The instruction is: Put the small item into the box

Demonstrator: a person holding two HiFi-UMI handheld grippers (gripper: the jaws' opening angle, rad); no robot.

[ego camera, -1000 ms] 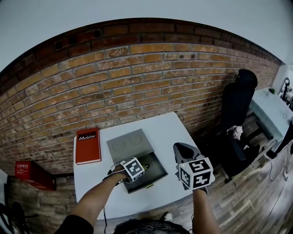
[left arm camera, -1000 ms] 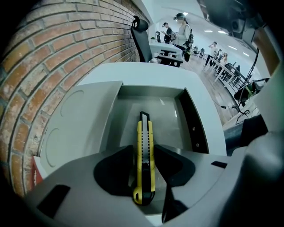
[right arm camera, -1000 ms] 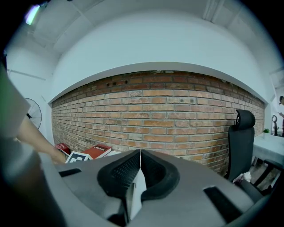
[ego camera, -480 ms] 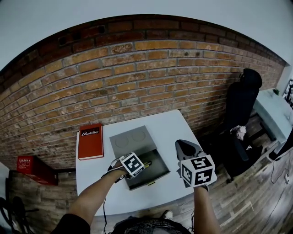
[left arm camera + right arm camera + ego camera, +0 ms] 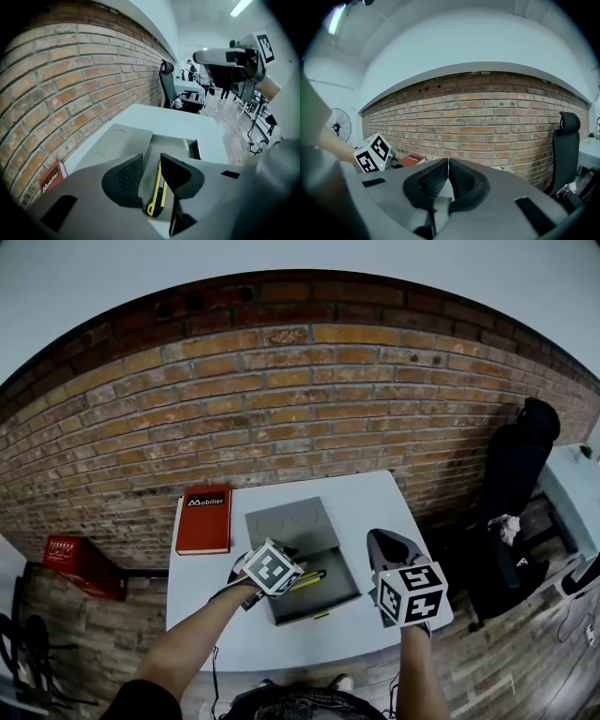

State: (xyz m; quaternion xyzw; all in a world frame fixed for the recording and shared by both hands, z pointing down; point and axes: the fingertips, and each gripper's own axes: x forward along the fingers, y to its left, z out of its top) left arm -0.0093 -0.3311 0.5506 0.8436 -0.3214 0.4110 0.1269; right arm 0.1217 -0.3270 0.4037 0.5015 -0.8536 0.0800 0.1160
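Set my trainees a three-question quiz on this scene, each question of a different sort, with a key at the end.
1. True or false: the yellow utility knife lies inside the grey box.
2. Which claw is shut? A. left claw B. right claw
3. In the head view, what lies on the table left of the box?
Key: 1 true. 2 B; the left claw's jaws, which have just been closing, stand apart and grip nothing. 3 the red book.

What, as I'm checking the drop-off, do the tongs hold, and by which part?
Nothing. The left tongs, jaws apart and just closing, hover above the yellow knife lying in the box; the right tongs are shut, empty.
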